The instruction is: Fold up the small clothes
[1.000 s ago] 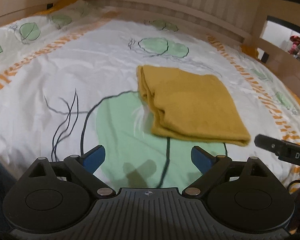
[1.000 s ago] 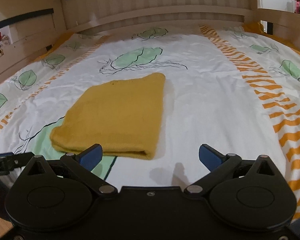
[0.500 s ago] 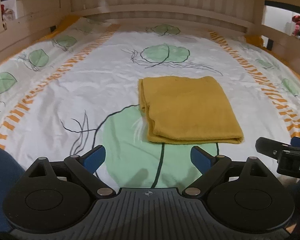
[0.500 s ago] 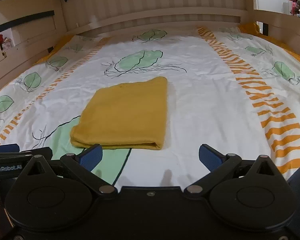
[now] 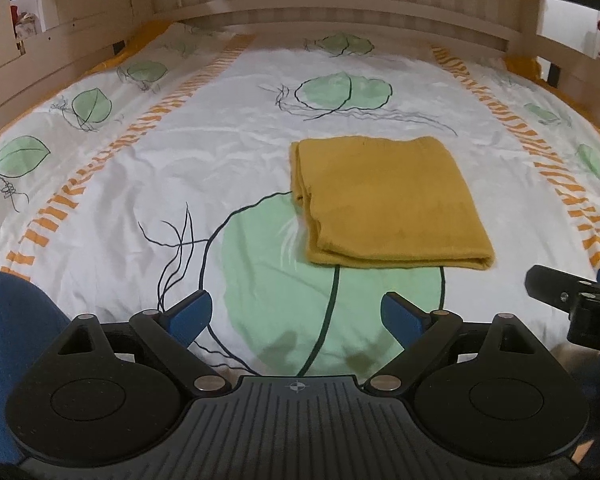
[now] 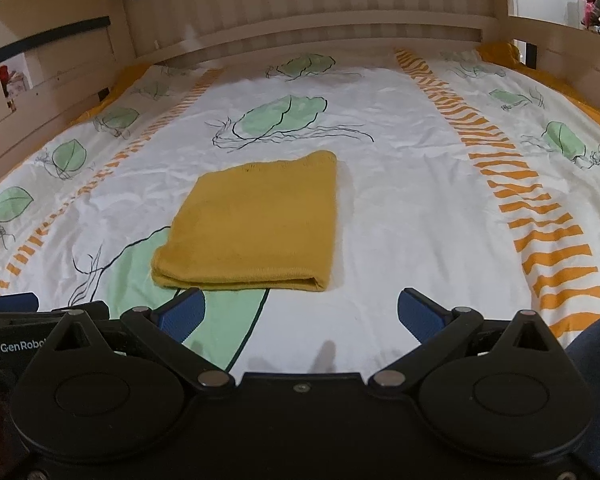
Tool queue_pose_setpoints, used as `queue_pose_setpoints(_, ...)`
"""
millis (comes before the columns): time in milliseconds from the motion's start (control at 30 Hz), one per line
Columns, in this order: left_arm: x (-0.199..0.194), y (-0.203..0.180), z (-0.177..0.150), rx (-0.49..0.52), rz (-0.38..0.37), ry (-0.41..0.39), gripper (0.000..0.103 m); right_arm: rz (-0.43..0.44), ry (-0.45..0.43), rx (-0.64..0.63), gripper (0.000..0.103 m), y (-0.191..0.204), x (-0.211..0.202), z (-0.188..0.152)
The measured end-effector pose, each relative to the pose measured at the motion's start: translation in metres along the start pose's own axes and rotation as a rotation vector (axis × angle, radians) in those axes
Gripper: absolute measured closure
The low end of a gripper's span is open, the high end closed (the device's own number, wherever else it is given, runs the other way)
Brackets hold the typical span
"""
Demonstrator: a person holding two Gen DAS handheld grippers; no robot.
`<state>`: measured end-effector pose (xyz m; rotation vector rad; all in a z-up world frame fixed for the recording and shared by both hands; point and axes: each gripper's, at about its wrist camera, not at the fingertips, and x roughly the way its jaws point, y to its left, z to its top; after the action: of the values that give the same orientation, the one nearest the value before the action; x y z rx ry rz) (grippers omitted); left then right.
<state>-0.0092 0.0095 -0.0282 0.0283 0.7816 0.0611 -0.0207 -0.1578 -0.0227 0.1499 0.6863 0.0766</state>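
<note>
The mustard-yellow garment (image 5: pixel 388 200) lies flat on the bed (image 5: pixel 180 168) as a tidy, layered rectangle, so the folding of this piece looks essentially done. Its stacked loose edges face 9 o'clock in the left wrist view, and a rounded doubled edge runs along the near side at 6 o'clock. No other clothes show in either view, so whether more pieces wait cannot be told. What may be left, as a judgement, is at most one more fold or a squaring-up of the slightly uneven layers on the 9 o'clock side.

The left claw (image 5: pixel 296 314) hovers short of the garment, its blue pads spread wide with nothing between them. In its own view the right claw (image 6: pixel 300 310) is likewise spread wide and empty, with the garment (image 6: pixel 256 224) just beyond its left pad toward 11 o'clock.

The leaf-printed bedsheet (image 6: pixel 400 208) gives open room on every side of the garment, widest toward 3 o'clock in the right wrist view and 9 o'clock in the left. The wooden headboard (image 6: pixel 300 32) closes the far end at 12 o'clock and side rails (image 5: pixel 60 64) bound the bed, both well apart from the garment. The two claws sit near each other at the foot edge, so their paths could cross.
</note>
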Motion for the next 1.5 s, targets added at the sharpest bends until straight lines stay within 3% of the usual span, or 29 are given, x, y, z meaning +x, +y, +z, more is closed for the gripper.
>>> queue_pose_setpoints(1500,0.008,0.004,-0.004,-0.055,-0.023,0.058,0.011,0.001,0.049,-0.005,0.000,0.003,0.010,-0.003)
